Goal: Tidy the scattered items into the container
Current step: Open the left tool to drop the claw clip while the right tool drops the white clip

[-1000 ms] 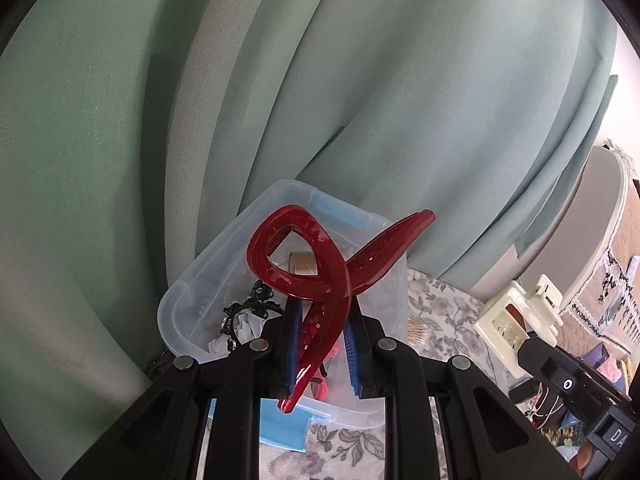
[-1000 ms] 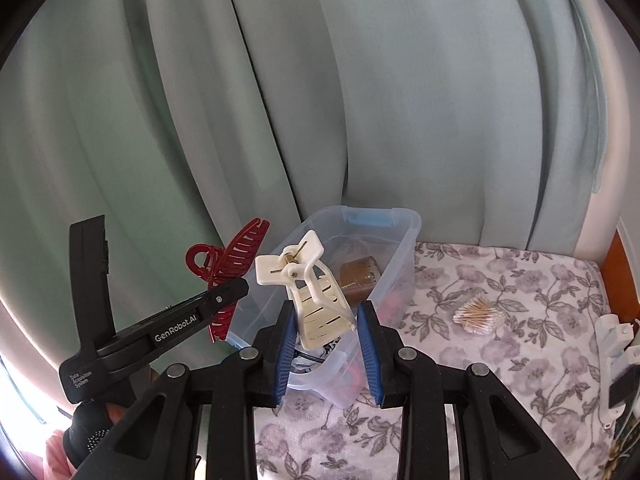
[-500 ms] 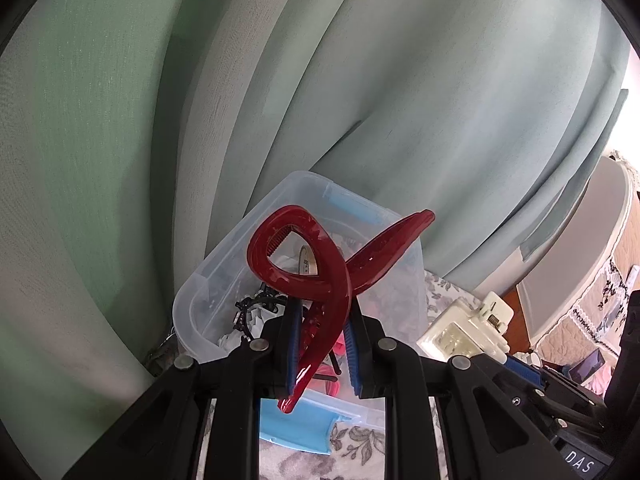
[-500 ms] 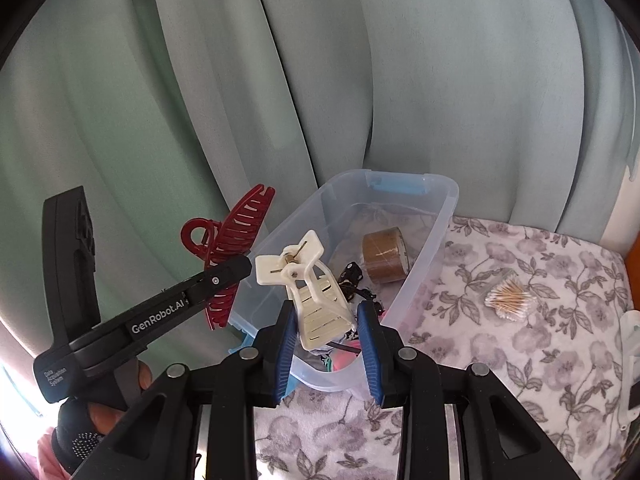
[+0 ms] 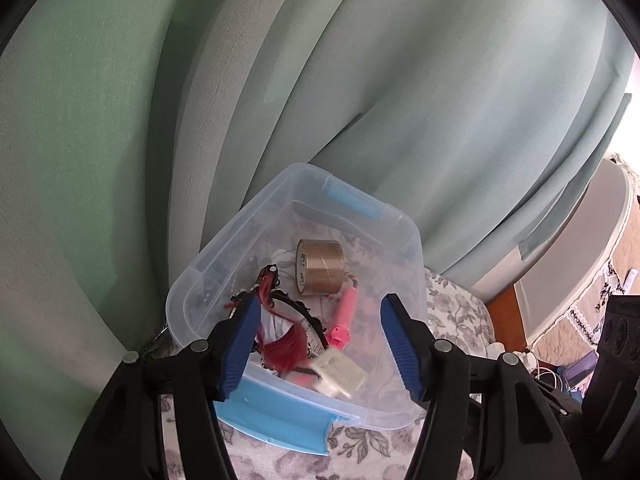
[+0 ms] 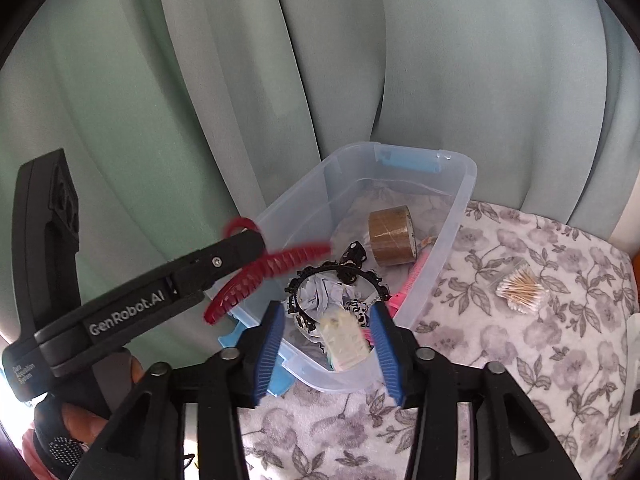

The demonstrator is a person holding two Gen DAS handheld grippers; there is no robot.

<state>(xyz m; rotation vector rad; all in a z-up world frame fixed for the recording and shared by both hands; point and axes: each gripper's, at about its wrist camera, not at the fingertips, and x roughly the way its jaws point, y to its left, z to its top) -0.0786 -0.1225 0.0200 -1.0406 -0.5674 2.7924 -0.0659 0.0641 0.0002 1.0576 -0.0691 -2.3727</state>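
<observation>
Two grippers, left gripper [image 5: 318, 340] and right gripper [image 6: 328, 344], opening empty-jawed above the clear bin [image 6: 460, 216], drop a red hair claw [image 6: 276, 268] and cream clip [image 6: 344, 340] toward twelve o'clock to tidy them.

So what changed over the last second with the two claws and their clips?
Both claws are opening. The left claw let go of the red clip, the right claw of the cream clip; both clips drop, blurred, into the clear bin. The tape roll stayed put.

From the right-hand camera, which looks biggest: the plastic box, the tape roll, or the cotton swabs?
1. Plastic box, easily the largest.
2. and 3. Tape roll and cotton swabs look about the same; too close to rank.
</observation>
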